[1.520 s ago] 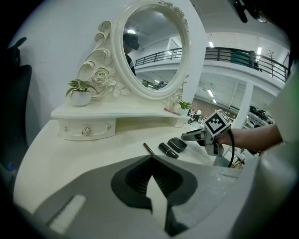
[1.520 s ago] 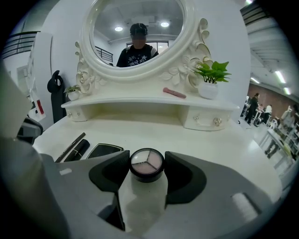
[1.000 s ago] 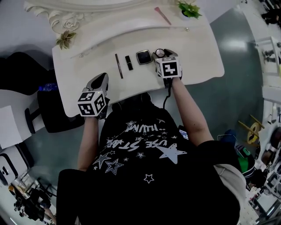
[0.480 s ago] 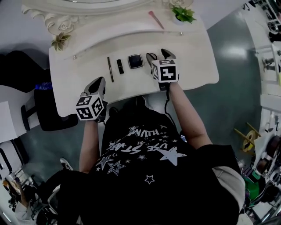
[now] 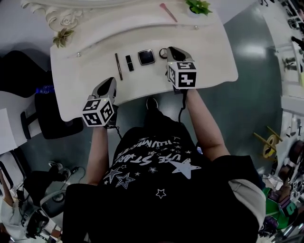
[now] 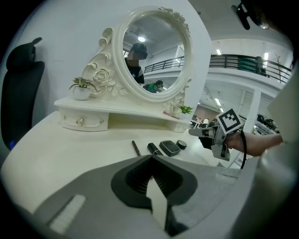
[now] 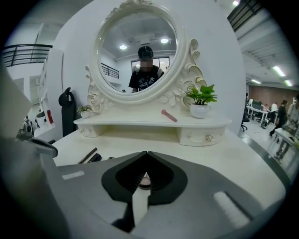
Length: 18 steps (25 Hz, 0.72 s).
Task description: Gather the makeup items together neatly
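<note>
On the white vanity table [image 5: 204, 52] lie a thin dark pencil [image 5: 118, 66], a black lipstick [image 5: 129, 62], a square dark compact [image 5: 146, 57] and a small round pot [image 5: 163, 52], all in a row. My right gripper [image 5: 172, 50] is shut, its tips just right of the round pot. In the right gripper view the jaws [image 7: 146, 154] meet, and a small pinkish round thing shows through the hollow behind them. My left gripper [image 5: 109, 84] is shut with nothing in it, near the table's front edge. From there the row shows as pencil [image 6: 136, 148], lipstick [image 6: 153, 149] and compact [image 6: 170, 147].
An ornate oval mirror [image 7: 135, 51] stands on a raised shelf [image 7: 154, 123] at the back. On the shelf lie a pink brush [image 5: 168, 12] and a potted green plant [image 5: 198, 6]; a second small plant [image 5: 60, 37] is at its left end. A black chair [image 5: 57, 118] stands left of the table.
The head view has shifted, so the table sits higher in the picture. My right gripper's tips have come off the round pot and now lie just to its right. The left gripper has hardly moved.
</note>
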Each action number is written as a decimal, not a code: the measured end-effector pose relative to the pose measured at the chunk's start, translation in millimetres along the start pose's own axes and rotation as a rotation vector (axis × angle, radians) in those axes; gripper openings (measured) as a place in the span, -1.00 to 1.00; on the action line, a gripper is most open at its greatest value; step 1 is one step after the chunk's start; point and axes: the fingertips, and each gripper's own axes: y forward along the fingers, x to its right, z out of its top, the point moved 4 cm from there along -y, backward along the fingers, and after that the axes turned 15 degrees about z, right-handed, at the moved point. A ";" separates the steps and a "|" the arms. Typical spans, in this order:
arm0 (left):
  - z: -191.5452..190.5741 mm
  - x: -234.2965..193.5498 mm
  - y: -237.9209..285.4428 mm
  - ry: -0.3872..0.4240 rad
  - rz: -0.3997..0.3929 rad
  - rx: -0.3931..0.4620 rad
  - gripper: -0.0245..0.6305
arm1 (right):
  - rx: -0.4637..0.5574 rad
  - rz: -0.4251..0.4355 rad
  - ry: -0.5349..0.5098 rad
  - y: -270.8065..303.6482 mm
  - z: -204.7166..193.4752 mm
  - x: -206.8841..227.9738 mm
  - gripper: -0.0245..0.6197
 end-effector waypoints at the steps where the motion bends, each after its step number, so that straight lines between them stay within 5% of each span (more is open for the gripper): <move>1: -2.7 -1.9 -5.8 -0.004 0.002 0.003 -0.92 | 0.014 0.004 -0.005 -2.9 1.4 -6.4 -0.83; 18: -56.1 -39.9 -111.7 -0.031 0.016 0.039 -0.92 | 0.027 -0.019 -0.116 -66.0 -19.4 -107.9 -0.84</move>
